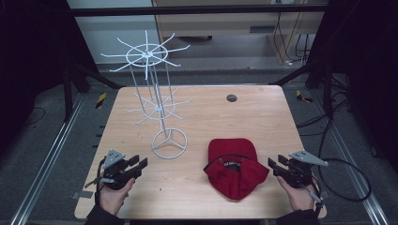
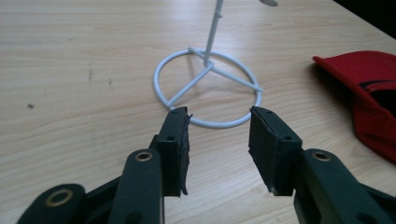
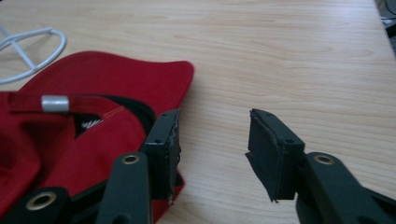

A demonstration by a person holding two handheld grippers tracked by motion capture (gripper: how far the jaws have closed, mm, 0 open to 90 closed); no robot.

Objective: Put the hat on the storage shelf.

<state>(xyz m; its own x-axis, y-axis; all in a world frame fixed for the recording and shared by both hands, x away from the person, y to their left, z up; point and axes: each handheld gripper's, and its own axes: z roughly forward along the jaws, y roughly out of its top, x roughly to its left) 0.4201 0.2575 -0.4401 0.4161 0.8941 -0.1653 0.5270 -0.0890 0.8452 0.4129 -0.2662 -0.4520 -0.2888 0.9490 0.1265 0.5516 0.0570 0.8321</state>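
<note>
**Cap and rack wait between two open grippers**

Nearest the person, the left gripper (image 1: 139, 164) and right gripper (image 1: 276, 163) rest low on the counter (image 1: 263, 117), each with its jaws apart and empty. Judging by the layout, the likely step is lifting the red baseball cap (image 1: 234, 166); a grip on the brim edge would probably hold best. The cap lies upside down just beside the right gripper, strap and metal buckle (image 3: 55, 103) showing. Farther off stands the white wire display rack (image 1: 155, 98), its ring base near the cap.

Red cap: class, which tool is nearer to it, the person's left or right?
Right. The right tool sits just beside the cap; the left tool is across the table, by the stand.
</note>
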